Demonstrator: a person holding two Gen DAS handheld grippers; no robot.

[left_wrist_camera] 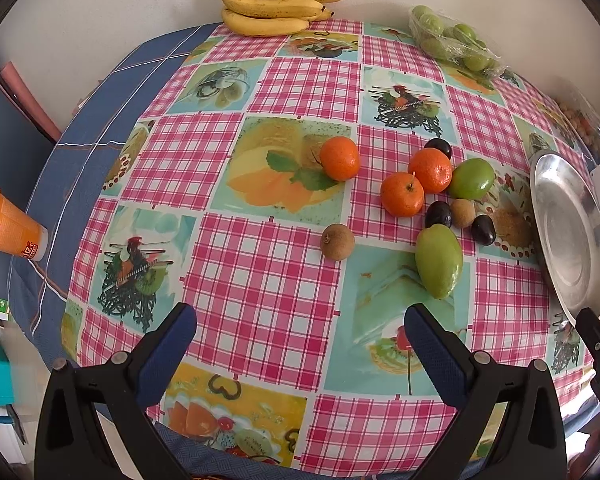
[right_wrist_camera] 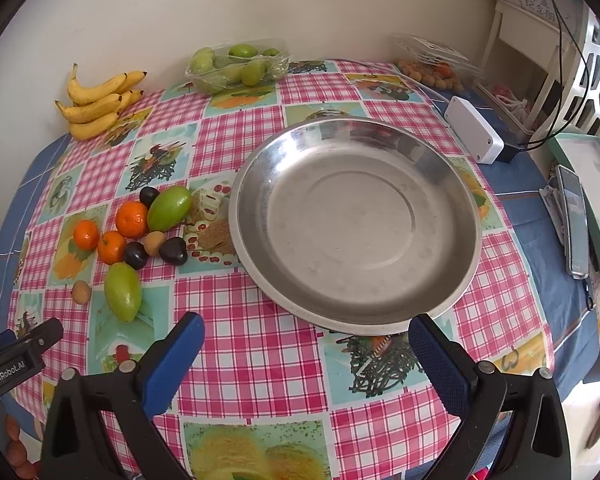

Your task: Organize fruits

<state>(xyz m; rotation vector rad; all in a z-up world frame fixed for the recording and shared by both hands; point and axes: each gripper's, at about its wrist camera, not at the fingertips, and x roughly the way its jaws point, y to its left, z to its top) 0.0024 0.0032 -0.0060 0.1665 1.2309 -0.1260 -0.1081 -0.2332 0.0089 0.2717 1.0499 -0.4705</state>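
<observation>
Loose fruit lies on the checked tablecloth: three mandarins (left_wrist_camera: 402, 194) (right_wrist_camera: 131, 219), two green fruits (left_wrist_camera: 439, 260) (right_wrist_camera: 123, 291), dark plums (left_wrist_camera: 438, 213) (right_wrist_camera: 173, 251) and small brown fruits (left_wrist_camera: 337, 241) (right_wrist_camera: 81, 292). An empty steel plate (right_wrist_camera: 356, 224) (left_wrist_camera: 568, 236) sits right of the pile. My left gripper (left_wrist_camera: 300, 332) hovers open over the near cloth, short of the fruit. My right gripper (right_wrist_camera: 306, 336) is open at the plate's near rim. Nothing is between either pair of fingers.
Bananas (left_wrist_camera: 274, 4) (right_wrist_camera: 98, 100) and a wrapped tray of green fruit (left_wrist_camera: 454, 40) (right_wrist_camera: 238, 65) lie by the far wall. An orange cup (left_wrist_camera: 10, 226) stands at the left table edge. A white box (right_wrist_camera: 474, 134), a phone (right_wrist_camera: 574, 220) and a small-fruit pack (right_wrist_camera: 432, 66) are at the right.
</observation>
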